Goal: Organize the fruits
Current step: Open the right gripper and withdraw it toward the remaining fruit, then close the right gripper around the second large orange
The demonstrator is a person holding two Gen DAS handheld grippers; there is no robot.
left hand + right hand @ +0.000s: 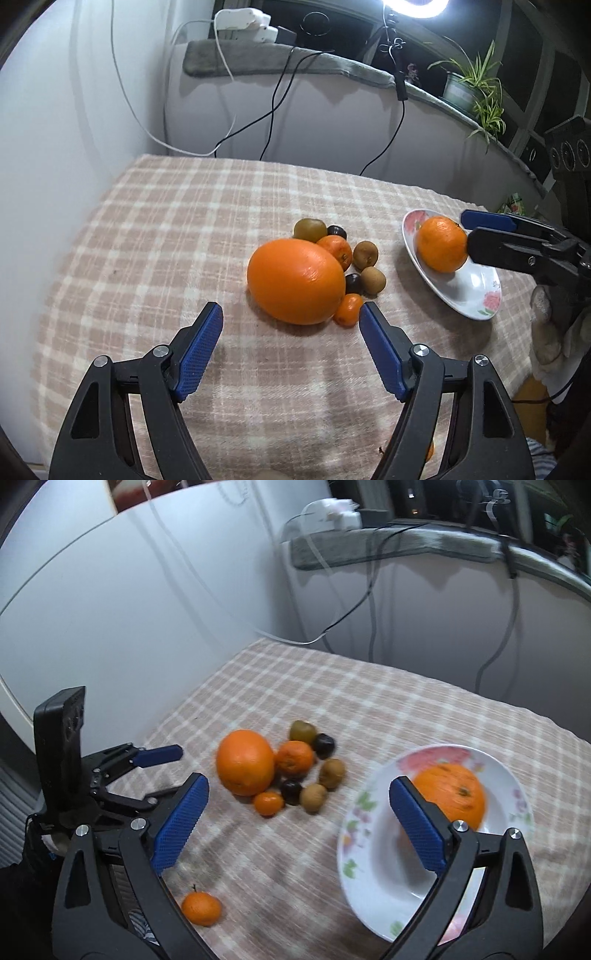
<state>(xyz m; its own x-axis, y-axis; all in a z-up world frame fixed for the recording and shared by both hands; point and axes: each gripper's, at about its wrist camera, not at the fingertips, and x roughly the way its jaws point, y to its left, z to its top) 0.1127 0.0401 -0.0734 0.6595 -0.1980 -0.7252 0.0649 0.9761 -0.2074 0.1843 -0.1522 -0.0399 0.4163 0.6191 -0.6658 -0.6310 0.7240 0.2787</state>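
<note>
- My left gripper point(290, 314) and right gripper point(297, 797): fingers apart, empty.
- Checked surface point(166, 229) below the grey ledge point(295, 62).
- Fruit pile point(317, 273) left of the plate point(476, 295); one orange point(441, 243) on it.

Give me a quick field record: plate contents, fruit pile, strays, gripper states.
plate: one orange in it, right side of the cloth
pile: big orange, two mandarins, three kiwis, two dark fruits, touching, mid-cloth
stray: mandarin alone near the front edge
left gripper: open, empty, aimed at the pile
right gripper: open, empty, one finger over the plate beside the orange
cloth: checked, covers the table
</note>
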